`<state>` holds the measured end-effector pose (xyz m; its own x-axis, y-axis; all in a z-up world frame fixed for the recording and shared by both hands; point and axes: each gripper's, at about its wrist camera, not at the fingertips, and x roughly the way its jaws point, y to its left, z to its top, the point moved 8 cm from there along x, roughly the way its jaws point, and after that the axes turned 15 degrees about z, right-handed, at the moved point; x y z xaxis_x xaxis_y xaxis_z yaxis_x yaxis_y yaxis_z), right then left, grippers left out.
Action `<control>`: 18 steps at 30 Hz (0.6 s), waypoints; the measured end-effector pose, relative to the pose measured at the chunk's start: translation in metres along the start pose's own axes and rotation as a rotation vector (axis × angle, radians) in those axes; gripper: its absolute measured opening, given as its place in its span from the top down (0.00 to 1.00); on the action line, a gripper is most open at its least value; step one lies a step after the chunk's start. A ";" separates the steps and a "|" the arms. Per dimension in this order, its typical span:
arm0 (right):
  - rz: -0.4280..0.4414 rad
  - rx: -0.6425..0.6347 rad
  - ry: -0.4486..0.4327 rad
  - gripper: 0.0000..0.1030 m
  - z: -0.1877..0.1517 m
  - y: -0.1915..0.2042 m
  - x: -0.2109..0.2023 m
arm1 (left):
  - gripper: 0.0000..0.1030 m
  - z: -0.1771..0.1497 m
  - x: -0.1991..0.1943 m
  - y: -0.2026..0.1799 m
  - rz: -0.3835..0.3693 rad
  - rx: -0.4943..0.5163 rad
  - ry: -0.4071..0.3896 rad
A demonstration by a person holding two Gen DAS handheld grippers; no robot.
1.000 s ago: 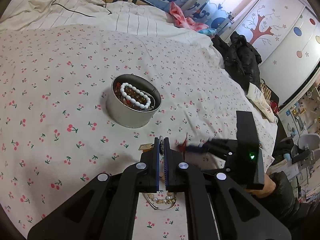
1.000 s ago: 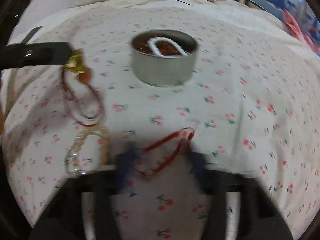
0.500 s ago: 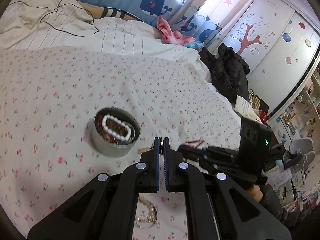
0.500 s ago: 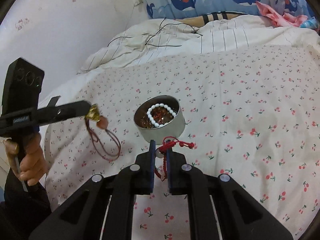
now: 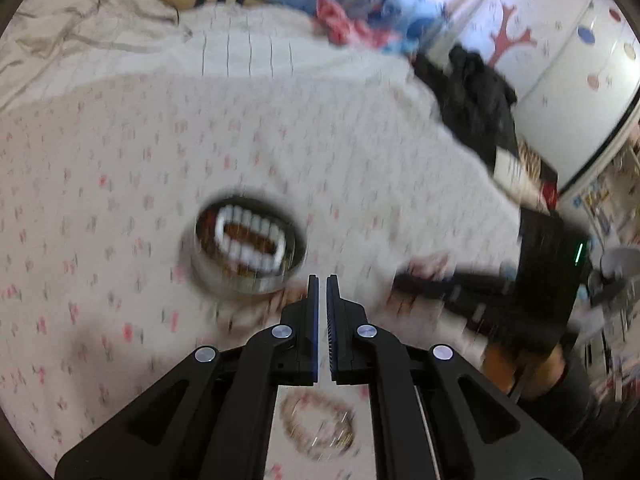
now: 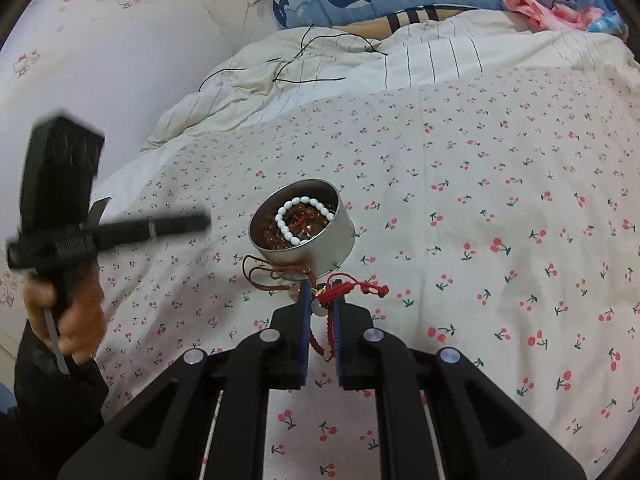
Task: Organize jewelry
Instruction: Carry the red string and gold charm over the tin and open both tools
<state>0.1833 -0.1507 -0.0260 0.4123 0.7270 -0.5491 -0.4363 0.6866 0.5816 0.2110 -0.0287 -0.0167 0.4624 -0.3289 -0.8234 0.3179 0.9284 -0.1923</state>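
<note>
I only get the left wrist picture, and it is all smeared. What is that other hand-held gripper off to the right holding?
Observer: The right hand-held gripper is shut on a red cord bracelet.
Operator: And what is in the tin besides the white beads?
Observer: In the tin, brown beads lie under the white bead bracelet.
Operator: Is anything lying next to it?
Observer: A brown cord lies looped on the bedsheet, right by the tin's base.
</note>
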 end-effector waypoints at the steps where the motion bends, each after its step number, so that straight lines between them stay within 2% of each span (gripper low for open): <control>1: 0.004 -0.003 0.002 0.89 0.000 0.002 0.000 | 0.96 -0.008 0.006 0.003 0.028 0.016 0.011; 4: 0.007 -0.011 0.010 0.89 -0.003 0.005 0.003 | 0.89 -0.020 0.028 0.011 0.144 0.067 0.041; 5: 0.006 -0.011 0.011 0.89 -0.003 0.005 0.003 | 0.79 -0.020 0.035 0.012 0.154 0.068 0.034; 6: 0.006 -0.010 0.012 0.89 -0.004 0.005 0.003 | 0.63 -0.021 0.039 0.013 0.153 0.061 0.034; 7: 0.005 -0.005 0.011 0.89 -0.004 0.004 0.003 | 0.57 -0.023 0.048 0.016 0.159 0.049 0.037; 8: 0.006 0.000 0.010 0.89 -0.004 0.003 0.002 | 0.52 -0.024 0.055 0.016 0.164 0.041 0.032; 10: 0.011 0.004 0.010 0.89 -0.004 0.003 0.003 | 0.52 -0.028 0.066 0.011 0.162 0.047 0.040; 11: 0.010 0.001 0.010 0.89 -0.004 0.003 0.003 | 0.61 -0.028 0.069 0.007 0.158 0.048 0.042; 12: 0.011 0.000 0.011 0.89 -0.004 0.004 0.003 | 0.93 -0.030 0.072 0.004 0.139 0.040 0.059; 13: 0.012 0.000 0.012 0.89 -0.004 0.004 0.003 | 0.99 -0.033 0.073 0.001 0.143 0.045 0.077; 15: 0.013 0.002 0.007 0.89 -0.003 0.004 0.002 | 1.00 -0.035 0.070 -0.001 0.201 0.075 0.075; 18: 0.017 0.007 -0.001 0.89 -0.002 0.004 0.000 | 1.00 -0.033 0.059 0.001 0.231 0.076 0.065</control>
<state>0.1801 -0.1480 -0.0244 0.4056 0.7389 -0.5381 -0.4382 0.6738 0.5950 0.2112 -0.0417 -0.0829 0.4770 -0.0953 -0.8737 0.2723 0.9612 0.0438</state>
